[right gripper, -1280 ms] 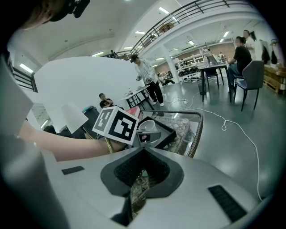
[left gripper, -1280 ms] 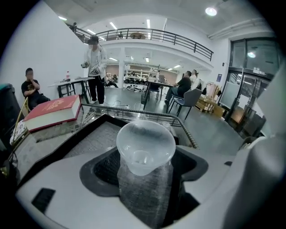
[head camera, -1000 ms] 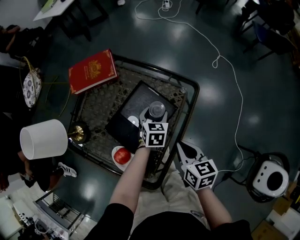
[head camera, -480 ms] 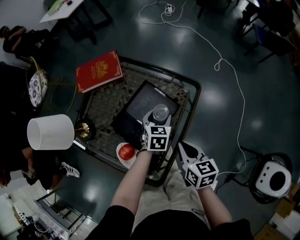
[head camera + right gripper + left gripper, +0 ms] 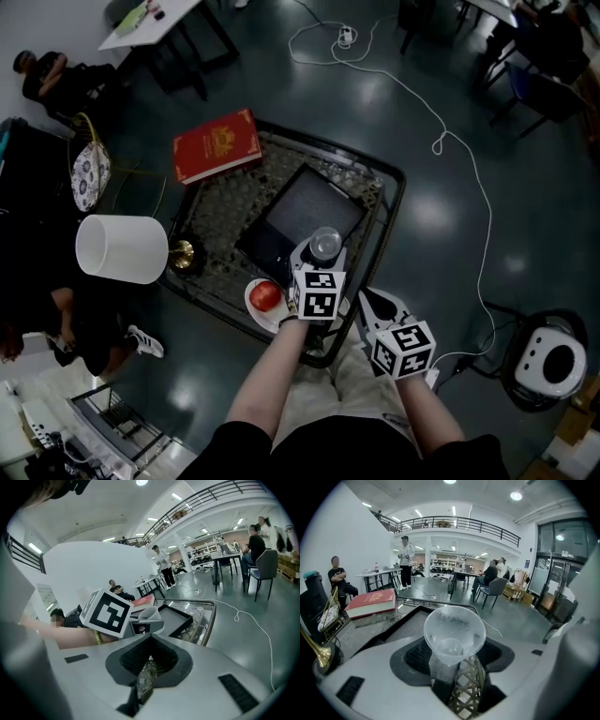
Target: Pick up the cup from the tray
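Cup (image 5: 453,637) sat clamped in the left tongs (image 5: 323,255), jaws wide around it, above the black tray's (image 5: 291,202) near edge. Right tongs (image 5: 146,667) were pinched together, empty. Wicker table (image 5: 220,202) stood on a glossy dark floor (image 5: 450,216) in an open hall.

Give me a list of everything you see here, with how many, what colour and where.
table: one, dark rim, woven top, centre
tray: one, black, middle of the table
cup: one, clear, in the left gripper, over the table's near side
book: one, red, table's far left corner
plate: one, white, table's near edge
apple: one, red, on the plate
lamp: one, white shade, brass base, table's left edge
cable: one, white, floor right of the table
round appliance: one, white, floor, far right
left gripper: one, white, closed on the cup
right gripper: one, white, shut, empty, beside the table's near corner
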`<state>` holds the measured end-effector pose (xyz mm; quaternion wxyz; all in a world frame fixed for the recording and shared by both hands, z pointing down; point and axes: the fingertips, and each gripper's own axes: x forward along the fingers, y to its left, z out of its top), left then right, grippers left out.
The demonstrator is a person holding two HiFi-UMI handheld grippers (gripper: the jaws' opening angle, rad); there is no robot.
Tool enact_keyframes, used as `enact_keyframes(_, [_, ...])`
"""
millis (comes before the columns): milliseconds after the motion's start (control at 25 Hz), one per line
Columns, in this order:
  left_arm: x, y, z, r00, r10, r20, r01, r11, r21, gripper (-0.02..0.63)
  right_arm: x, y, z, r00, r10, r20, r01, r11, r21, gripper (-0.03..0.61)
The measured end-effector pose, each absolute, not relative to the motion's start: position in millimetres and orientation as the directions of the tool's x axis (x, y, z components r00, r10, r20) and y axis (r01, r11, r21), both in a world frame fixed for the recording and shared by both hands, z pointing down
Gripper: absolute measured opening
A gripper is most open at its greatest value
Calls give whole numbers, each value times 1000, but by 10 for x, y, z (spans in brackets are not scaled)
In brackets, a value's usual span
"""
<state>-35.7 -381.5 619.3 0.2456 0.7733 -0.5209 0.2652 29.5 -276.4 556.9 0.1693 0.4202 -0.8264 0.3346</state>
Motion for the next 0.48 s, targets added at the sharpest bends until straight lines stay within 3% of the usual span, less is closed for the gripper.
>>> enact_keyframes(480, [-708,-3283,5788,307,-725,617,-948,-289,132,290,19,-2387,5420,-604,-591,535,-797,462,-389,11])
